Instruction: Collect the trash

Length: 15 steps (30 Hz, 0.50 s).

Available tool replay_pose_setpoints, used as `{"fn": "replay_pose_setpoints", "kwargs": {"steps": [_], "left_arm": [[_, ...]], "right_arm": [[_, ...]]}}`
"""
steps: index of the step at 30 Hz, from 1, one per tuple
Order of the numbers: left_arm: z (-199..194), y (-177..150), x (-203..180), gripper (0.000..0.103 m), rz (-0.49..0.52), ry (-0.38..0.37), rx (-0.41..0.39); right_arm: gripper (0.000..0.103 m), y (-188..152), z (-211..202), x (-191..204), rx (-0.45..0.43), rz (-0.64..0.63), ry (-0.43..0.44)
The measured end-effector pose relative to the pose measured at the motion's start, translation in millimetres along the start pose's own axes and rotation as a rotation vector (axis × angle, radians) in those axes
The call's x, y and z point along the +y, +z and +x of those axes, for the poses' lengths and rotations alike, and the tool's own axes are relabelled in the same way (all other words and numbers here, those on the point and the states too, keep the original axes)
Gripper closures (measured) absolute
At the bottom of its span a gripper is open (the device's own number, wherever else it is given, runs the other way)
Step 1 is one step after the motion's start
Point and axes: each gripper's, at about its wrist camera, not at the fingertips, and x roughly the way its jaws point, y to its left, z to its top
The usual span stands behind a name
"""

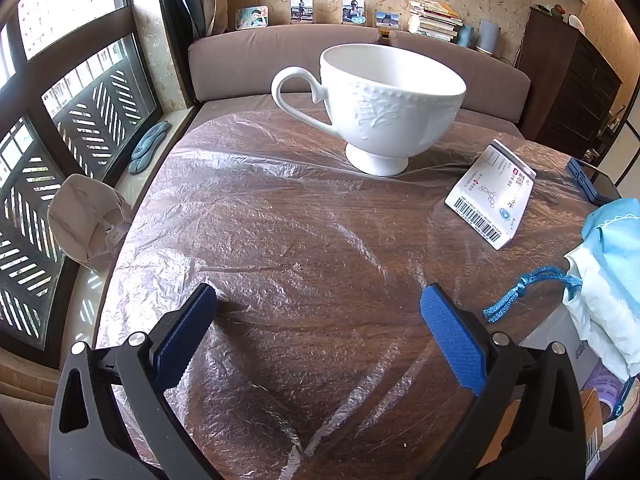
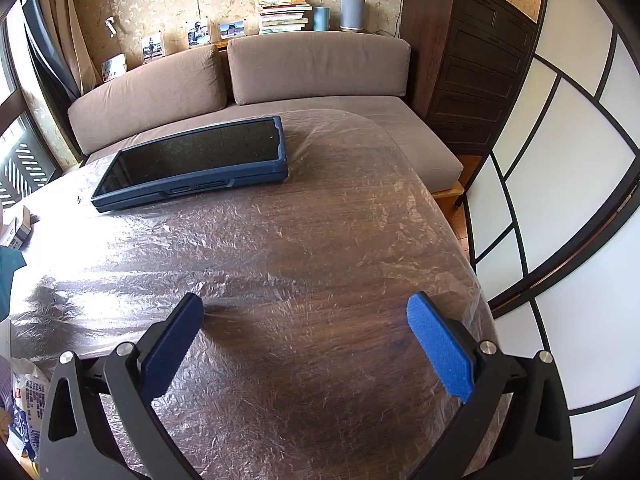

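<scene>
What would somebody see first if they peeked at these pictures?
Probably the big white teacup standing on the plastic-covered table, with a small white box lying to its right. In the right wrist view, a dark tablet in a blue case lies at the table's far edge, near the brown sofa.

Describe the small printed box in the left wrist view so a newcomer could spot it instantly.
Start at the plastic-covered wooden table and find the white footed cup. Right of it lies a small white carton, tilted. Its barcode edge and printed text set it apart.
</scene>
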Motion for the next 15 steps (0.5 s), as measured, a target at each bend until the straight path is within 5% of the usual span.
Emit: {"fn": "replay_pose_setpoints", "kwargs": {"steps": [15], "left_arm": [[0.0,0.0,-0.2,0.001,0.003,0.004,-0.001]], "right_arm": [[0.004,0.0,0.0,0.0,0.0,0.0,0.0]]}}
